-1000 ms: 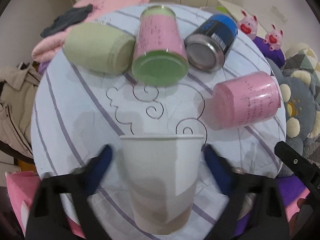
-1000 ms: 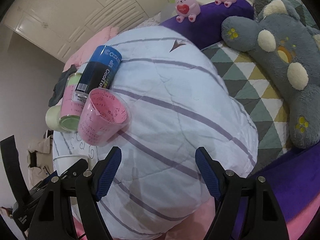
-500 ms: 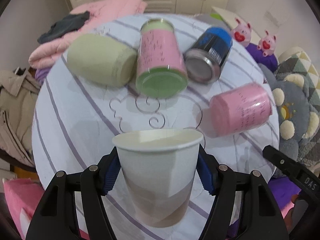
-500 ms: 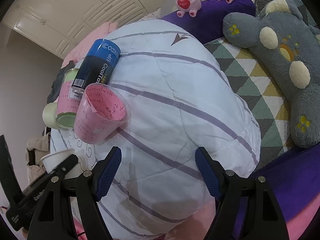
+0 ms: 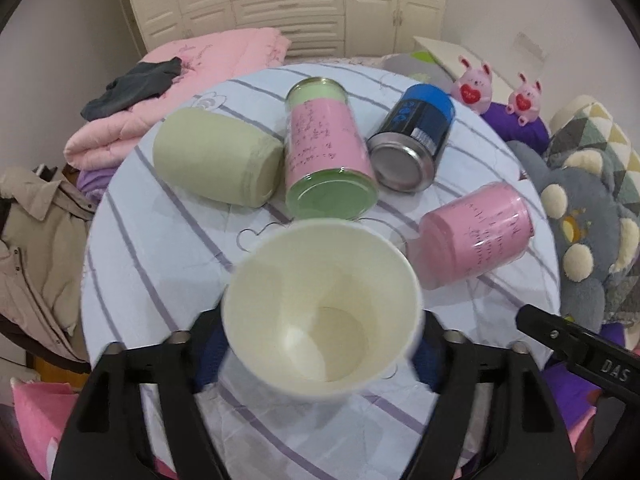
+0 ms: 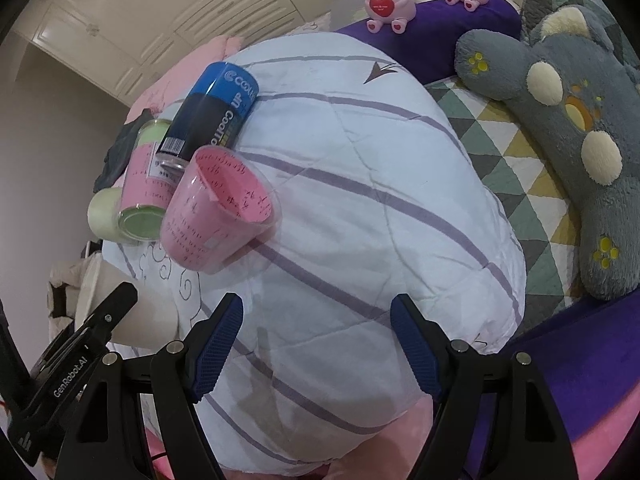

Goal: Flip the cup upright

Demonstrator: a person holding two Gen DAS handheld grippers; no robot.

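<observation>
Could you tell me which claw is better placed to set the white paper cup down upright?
Left. The left claw already grips the white paper cup, mouth facing its camera. The right claw is open and holds nothing.

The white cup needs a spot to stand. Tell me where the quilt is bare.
The left tool holds the white paper cup. Bare striped quilt lies right of the pink cup, ahead of the open right tool. It is crowded at the far left, where the olive cup, green-lidded jar and blue can cluster.
</observation>
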